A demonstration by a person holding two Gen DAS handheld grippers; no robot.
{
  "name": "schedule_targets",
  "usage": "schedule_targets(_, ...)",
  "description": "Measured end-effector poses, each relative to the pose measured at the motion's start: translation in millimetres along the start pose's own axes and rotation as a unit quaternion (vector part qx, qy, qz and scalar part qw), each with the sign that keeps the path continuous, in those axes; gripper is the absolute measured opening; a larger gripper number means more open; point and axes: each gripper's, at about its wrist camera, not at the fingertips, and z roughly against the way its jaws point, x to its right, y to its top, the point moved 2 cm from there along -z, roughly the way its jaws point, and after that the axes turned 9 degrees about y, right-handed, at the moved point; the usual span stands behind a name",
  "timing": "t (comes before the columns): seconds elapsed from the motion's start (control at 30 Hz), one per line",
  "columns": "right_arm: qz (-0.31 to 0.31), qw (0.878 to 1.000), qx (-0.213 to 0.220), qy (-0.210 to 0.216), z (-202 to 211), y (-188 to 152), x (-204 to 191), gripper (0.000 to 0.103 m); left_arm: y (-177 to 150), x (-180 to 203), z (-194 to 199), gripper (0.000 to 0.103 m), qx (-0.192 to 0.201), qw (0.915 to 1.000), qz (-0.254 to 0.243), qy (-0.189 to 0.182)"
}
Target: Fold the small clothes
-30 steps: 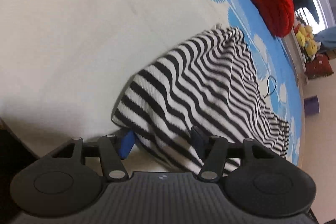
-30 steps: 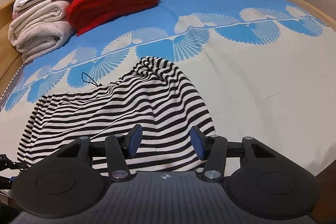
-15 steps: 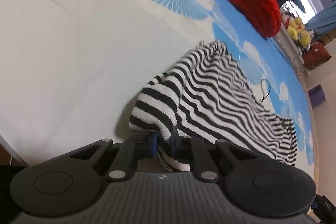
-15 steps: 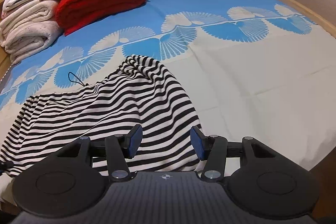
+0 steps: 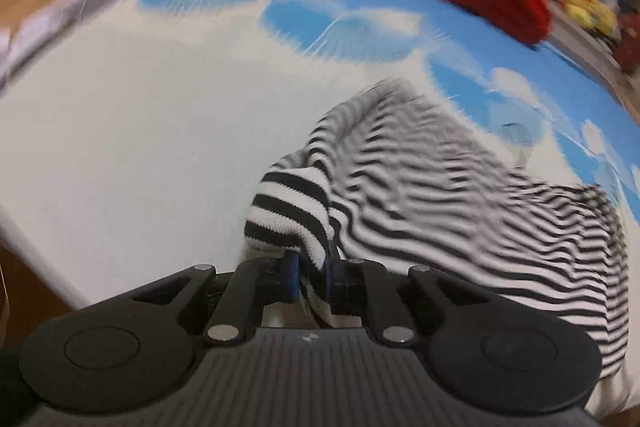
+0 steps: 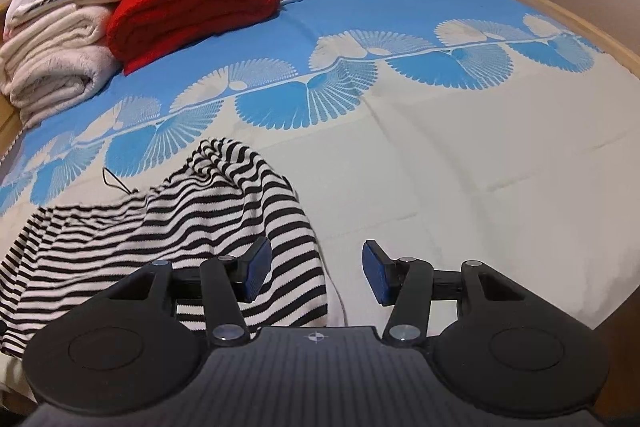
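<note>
Since one second ago, closed from wide apart: left gripper [image 5: 311,277], now clenched on a near corner of the striped garment [image 6: 168,231], with the blue pads [image 5: 291,275] pressing a bunched fold of knit between them. Lifted a little at that corner, so that the cloth rolls over itself into a thick rounded lip just above the pads. Shifted sideways too: right gripper [image 6: 316,273], now with one pad over the garment's edge and the other pad over bare bed cover, released, jaws wide apart and holding nothing. Soft ribbed knit, narrow black and white stripes, wrinkled into wavy ridges, lying on the pale part of the bed cover [image 6: 460,155] near the front edge of the bed. Long axis running roughly left to right in the right wrist view, stripes running about along that axis, one humped end rising toward the blue fan pattern. Thin black cord loop [image 6: 116,183] just beside the far edge of the garment. Farther back on the bed, well apart from the garment: a thick red folded blanket [image 6: 192,11], puffy and quilted, touching a stack of cream folded blankets [image 6: 56,63]. Much motion blur in the left wrist view, so finer detail there not readable.
</note>
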Motion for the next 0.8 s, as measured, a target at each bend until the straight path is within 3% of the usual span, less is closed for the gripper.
schedule_targets(0.13,-0.017,1.000,0.006,0.001,5,7,10,0.052,10,66,53,0.011,0.083,0.9926,-0.062,-0.064)
schedule_targets(0.27,-0.025,0.999,0.029,-0.001,16,16,20,0.051,4,156,91,0.008,0.107,0.9763,-0.108,-0.154)
schedule_targets(0.33,-0.027,0.998,0.051,-0.013,25,22,29,0.040,-9,208,104,0.005,0.103,0.9631,-0.142,-0.205)
schedule_targets(0.43,-0.041,0.995,0.089,-0.029,39,36,47,0.038,-47,286,118,0.004,0.101,0.9349,-0.211,-0.267)
schedule_targets(0.5,-0.053,0.992,0.106,-0.039,46,46,63,0.038,-79,328,113,0.005,0.060,0.9140,-0.257,-0.308)
schedule_targets(0.57,-0.056,0.992,0.109,-0.033,48,56,74,0.038,-107,356,96,0.009,-0.009,0.8924,-0.292,-0.344)
schedule_targets(0.6,-0.048,0.993,0.109,-0.025,47,61,78,0.039,-117,362,90,0.009,-0.027,0.8891,-0.305,-0.340)
schedule_targets(0.67,-0.023,0.994,0.102,-0.015,40,68,79,0.039,-121,354,92,0.012,-0.021,0.8882,-0.312,-0.336)
schedule_targets(0.7,-0.011,0.996,0.094,-0.003,35,71,78,0.040,-118,342,95,0.025,-0.012,0.8864,-0.306,-0.347)
schedule_targets(0.73,-0.001,0.997,0.081,0.016,27,73,77,0.040,-114,329,98,0.037,-0.005,0.8877,-0.297,-0.352)
schedule_targets(0.8,-0.002,0.997,0.048,0.053,10,73,74,0.040,-100,295,101,0.043,0.021,0.9007,-0.268,-0.341)
